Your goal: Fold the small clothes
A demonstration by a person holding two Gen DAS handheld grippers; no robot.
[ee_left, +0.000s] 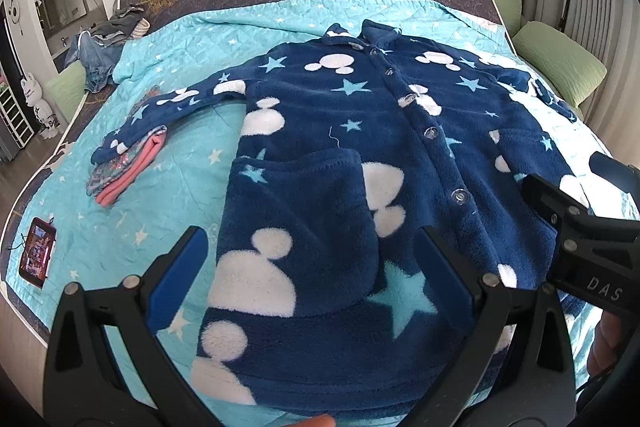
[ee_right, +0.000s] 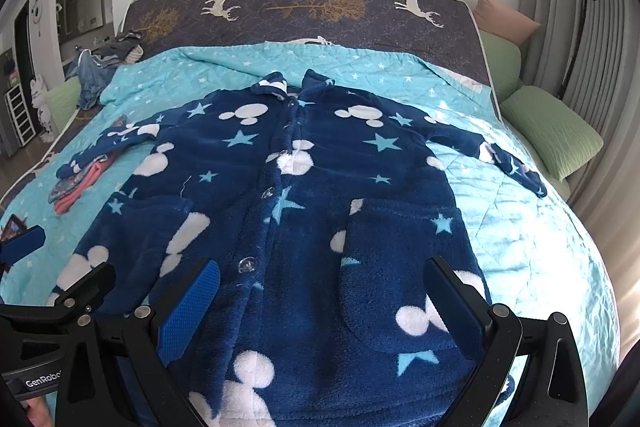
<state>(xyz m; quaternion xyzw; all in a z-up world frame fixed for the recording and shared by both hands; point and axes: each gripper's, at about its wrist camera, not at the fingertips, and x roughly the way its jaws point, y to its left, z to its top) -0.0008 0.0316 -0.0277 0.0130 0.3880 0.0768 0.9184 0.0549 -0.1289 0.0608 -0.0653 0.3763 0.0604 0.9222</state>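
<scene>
A navy fleece robe (ee_left: 320,163) (ee_right: 320,187), printed with white mouse heads and pale blue stars, lies spread flat and buttoned on the bed, sleeves out to both sides. My left gripper (ee_left: 310,233) hovers open over its lower left hem, nothing between the fingers. My right gripper (ee_right: 323,263) is also open, above the lower right part near the pocket (ee_right: 404,267). Each gripper shows at the edge of the other's view: the right gripper (ee_left: 568,179) at the right, the left gripper (ee_right: 60,255) at the left.
A turquoise star quilt (ee_left: 192,147) covers the bed. Folded pink and floral clothes (ee_left: 124,171) lie under the left sleeve cuff. A phone (ee_left: 38,253) sits near the bed's left edge. Loose clothes (ee_left: 108,43) are piled at the far left corner. Green pillows (ee_right: 552,131) line the right side.
</scene>
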